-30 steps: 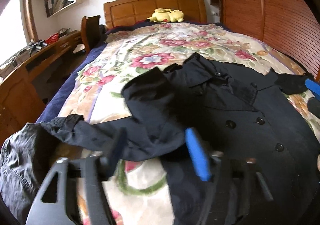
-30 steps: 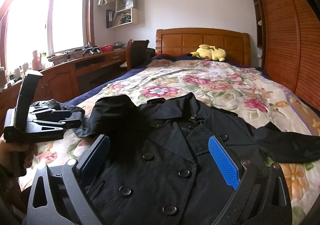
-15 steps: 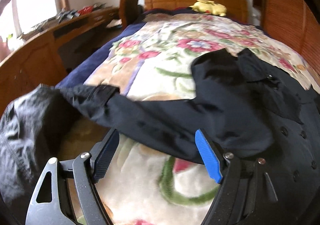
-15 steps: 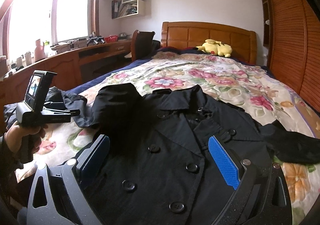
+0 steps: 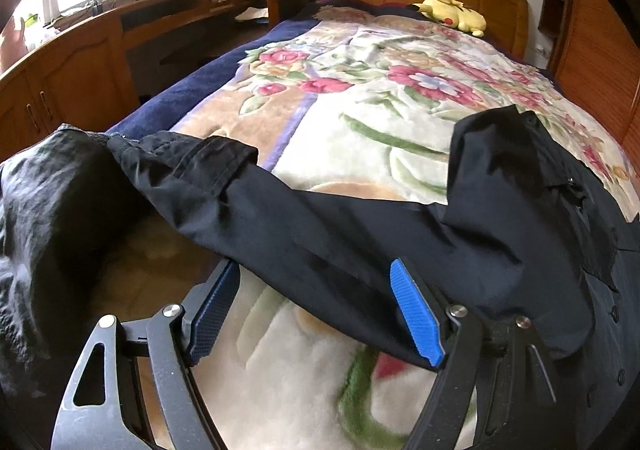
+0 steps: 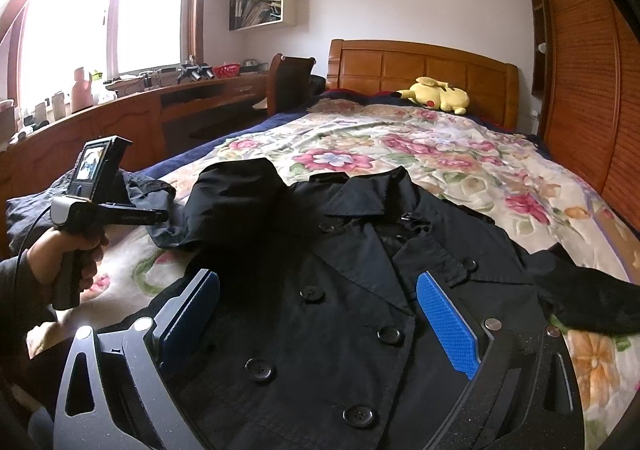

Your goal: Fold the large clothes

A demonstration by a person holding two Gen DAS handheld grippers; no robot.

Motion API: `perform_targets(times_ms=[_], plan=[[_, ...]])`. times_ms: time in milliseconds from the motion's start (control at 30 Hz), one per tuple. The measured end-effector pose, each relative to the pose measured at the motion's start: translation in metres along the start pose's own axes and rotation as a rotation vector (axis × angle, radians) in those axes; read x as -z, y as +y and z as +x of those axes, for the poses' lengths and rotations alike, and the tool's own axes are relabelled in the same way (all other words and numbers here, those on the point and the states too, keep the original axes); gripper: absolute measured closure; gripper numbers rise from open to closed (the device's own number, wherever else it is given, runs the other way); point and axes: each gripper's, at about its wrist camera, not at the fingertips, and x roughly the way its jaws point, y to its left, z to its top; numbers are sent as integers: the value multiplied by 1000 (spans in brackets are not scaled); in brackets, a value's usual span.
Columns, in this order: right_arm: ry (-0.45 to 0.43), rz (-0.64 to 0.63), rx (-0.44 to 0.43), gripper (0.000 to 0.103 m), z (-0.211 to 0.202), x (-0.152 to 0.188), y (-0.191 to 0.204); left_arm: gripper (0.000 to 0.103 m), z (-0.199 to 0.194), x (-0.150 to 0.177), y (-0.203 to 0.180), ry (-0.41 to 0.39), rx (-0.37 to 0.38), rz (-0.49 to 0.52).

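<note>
Your left gripper [image 5: 318, 310] has dropped closer over the black double-breasted coat's [image 6: 360, 290] outstretched sleeve [image 5: 320, 234] since a second ago; its jaws have just been narrowing but stand apart, the sleeve's edge between them, nothing clamped. The coat lies face up on the floral bedspread [image 5: 360, 118], a crumpled black garment [image 5: 44, 226] at far left. Your right gripper [image 6: 318, 322] hovers over the buttons, jaws wide, empty. A yellow plush toy [image 6: 438, 94] rests by the headboard
</note>
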Motion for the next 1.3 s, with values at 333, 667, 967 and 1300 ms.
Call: perform_targets(times_ms=[333, 667, 967, 1300], plan=[[-5, 5, -3, 4, -1, -2, -3, 99, -25, -8, -33, -10, 57, 105], [-27, 12, 21, 4, -15, 0, -13, 99, -107, -24, -102, -178, 164, 228], [-27, 33, 66, 4, -28, 7, -28, 99, -143, -17, -168, -236, 256, 339], [-30, 45, 81, 4, -37, 6, -25, 98, -145, 15, -189, -181, 265, 384]])
